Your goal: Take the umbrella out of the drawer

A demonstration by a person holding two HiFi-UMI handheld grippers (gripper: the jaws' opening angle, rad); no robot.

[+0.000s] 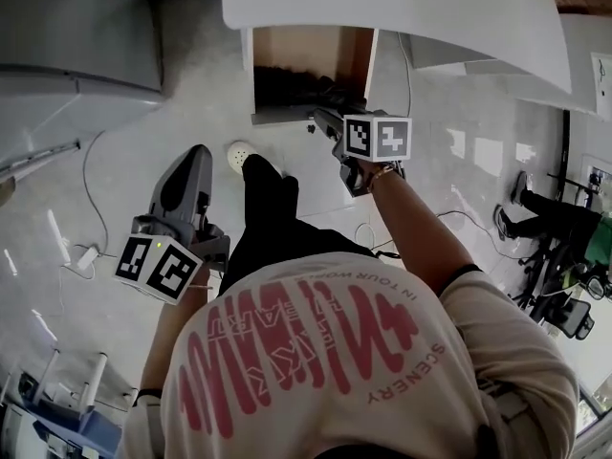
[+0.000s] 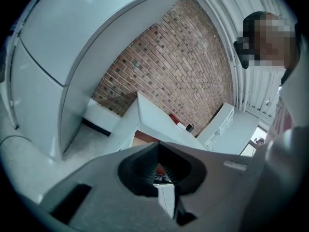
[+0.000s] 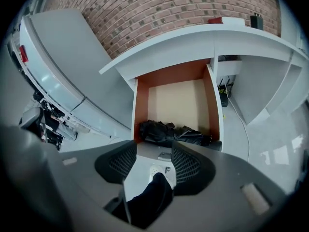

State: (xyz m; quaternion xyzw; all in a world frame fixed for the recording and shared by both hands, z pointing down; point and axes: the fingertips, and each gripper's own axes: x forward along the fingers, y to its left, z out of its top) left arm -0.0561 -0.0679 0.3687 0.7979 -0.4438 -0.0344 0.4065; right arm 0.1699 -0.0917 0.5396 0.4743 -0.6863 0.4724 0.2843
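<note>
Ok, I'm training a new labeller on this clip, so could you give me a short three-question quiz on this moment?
1. True or false: the drawer is shut.
2. Fill in: the black umbrella lies at the drawer's ____ end.
3. What do the jaws of the right gripper hold? A the umbrella, B a cable, C nothing.
Key: 1 false; 2 front; 3 C.
</note>
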